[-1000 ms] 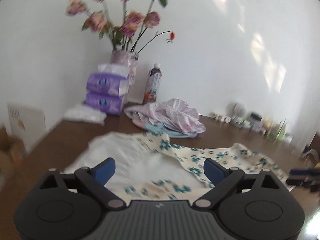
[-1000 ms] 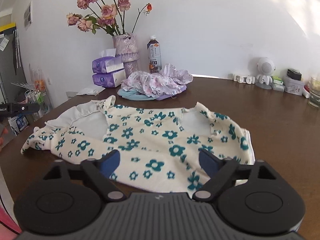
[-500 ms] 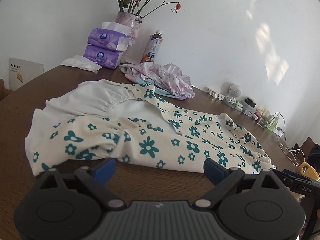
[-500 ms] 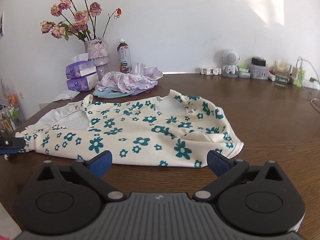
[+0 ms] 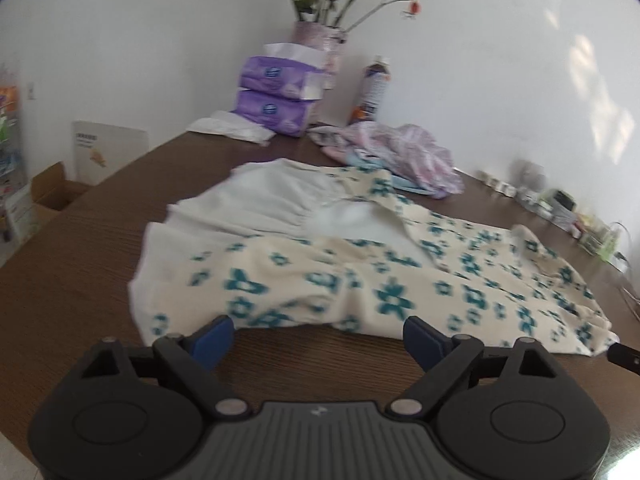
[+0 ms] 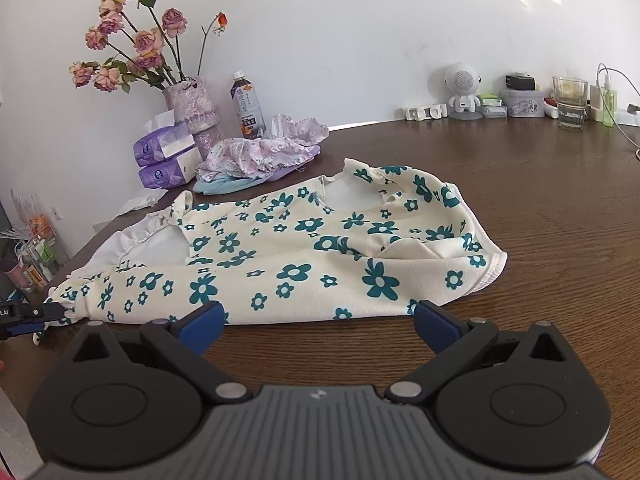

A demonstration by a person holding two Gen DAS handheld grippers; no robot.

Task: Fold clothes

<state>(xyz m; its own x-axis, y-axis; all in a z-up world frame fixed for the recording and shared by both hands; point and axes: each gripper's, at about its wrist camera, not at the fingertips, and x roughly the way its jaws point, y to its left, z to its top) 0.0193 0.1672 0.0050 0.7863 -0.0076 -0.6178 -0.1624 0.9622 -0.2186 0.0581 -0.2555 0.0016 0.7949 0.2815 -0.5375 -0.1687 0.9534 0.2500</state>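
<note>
A cream garment with teal flowers (image 5: 360,276) (image 6: 304,248) lies spread on the brown table (image 5: 68,280) (image 6: 540,208), its white ruffled end toward the tissue packs. My left gripper (image 5: 318,340) is open just short of the garment's near edge, nothing between its blue pads. My right gripper (image 6: 316,326) is open too, at the near hem, holding nothing. The left gripper's tip (image 6: 28,314) shows at the far left of the right wrist view, beside the garment's sleeve end.
A heap of pink and blue clothes (image 6: 256,156) (image 5: 388,152) lies behind the garment. Purple tissue packs (image 5: 276,96), a vase of roses (image 6: 192,116) and a bottle (image 6: 248,106) stand by the wall. Small items, a glass (image 6: 570,102) and cables line the back right.
Both grippers have drawn back from over the garment to its near edge, staying open. The left view has swung and dropped closer to the table.
</note>
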